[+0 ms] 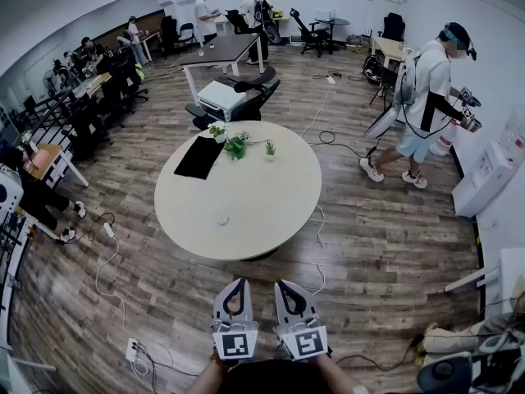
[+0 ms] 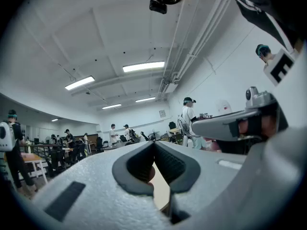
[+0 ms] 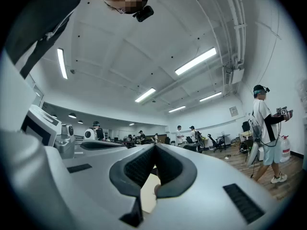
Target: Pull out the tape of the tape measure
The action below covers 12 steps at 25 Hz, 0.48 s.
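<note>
— Where's the tape measure?

— It's the small pale disc, the tape measure, lying on the near half of the round table. It sits well in from the near rim, with bare tabletop all round it.

— Anything crowding it?

— No. The potted plants and the black mat sit at the far side, well apart from it.

— And the room on my side?

— There's wood floor between you and the table's near edge. A white cable runs along the floor by the table's right side. Another cable leads to a power strip on your left. A person stands well off to the right, near the wall.

— My grippers?

— Your left gripper and right gripper hang side by side, low in front of you. They are over the floor, short of the table's rim, and touch nothing. Each one's own view shows its pads pressed together at the tips with nothing between them, so both are closed and empty
</note>
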Motion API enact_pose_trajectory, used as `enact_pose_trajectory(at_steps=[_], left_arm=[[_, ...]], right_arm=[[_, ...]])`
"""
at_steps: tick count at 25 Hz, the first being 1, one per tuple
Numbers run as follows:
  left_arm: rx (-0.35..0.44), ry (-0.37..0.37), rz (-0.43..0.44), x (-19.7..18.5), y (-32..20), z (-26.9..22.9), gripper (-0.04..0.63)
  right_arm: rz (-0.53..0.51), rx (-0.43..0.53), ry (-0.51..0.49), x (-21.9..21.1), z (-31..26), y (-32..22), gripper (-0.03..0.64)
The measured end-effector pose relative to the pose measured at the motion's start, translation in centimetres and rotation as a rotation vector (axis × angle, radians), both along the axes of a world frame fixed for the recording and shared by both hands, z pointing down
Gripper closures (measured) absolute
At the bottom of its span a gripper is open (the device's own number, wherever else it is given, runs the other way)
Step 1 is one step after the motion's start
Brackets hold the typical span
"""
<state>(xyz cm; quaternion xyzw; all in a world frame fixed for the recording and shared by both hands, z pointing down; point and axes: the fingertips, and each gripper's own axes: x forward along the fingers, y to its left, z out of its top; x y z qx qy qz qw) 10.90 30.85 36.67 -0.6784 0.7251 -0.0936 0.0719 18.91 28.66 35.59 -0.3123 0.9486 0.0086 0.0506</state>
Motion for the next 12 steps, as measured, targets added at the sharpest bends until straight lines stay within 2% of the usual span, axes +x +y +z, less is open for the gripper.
enact_pose_trajectory(at_steps=[6,9,12], left_arm=[[-0.014,0.011,-0.016,0.5,-0.7,0.2,0.586],[-0.026,-0.004,-0.019,0.4,-1.0,0.2,0.586],[-0.03,-0.018,-0.02,0.2,-1.8,0.4,0.586]], right_arm=[[0.02,-0.039,-0.057,0.8,-0.5,-2.0,0.62],[-0.056,-0.063,-0.062,-0.1,-0.6,-1.7,0.617],[-0.142,-0.048,-0.029,-1.2,0.0,-1.0,0.617]])
